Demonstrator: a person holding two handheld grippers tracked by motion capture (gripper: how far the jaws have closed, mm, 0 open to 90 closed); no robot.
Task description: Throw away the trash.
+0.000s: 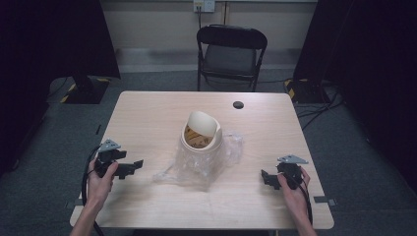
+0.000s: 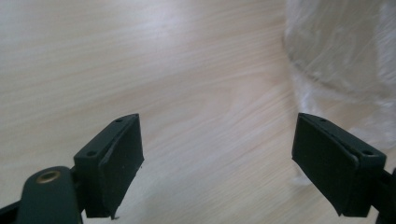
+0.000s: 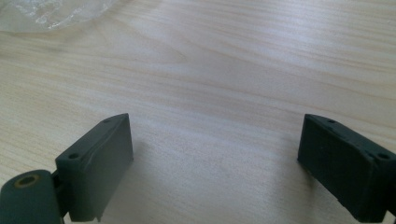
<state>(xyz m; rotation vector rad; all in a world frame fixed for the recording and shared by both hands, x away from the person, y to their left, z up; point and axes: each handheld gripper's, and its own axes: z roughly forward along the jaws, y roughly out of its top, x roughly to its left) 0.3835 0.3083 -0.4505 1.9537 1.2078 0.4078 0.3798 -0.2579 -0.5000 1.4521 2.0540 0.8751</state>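
In the high view, bin (image 1: 200,132) amid plastic (image 1: 196,167).

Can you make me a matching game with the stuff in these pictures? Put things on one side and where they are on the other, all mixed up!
Things:
1. small cream bin
2. clear plastic bag
3. black folding chair
4. left gripper

Places or states:
A. behind the far edge of the table
B. open, over bare wood near the table's left side
C. standing near the middle of the table, swing lid tilted
D. crumpled around the bin's base, spreading toward the person

Pairs: 1-C, 2-D, 3-A, 4-B
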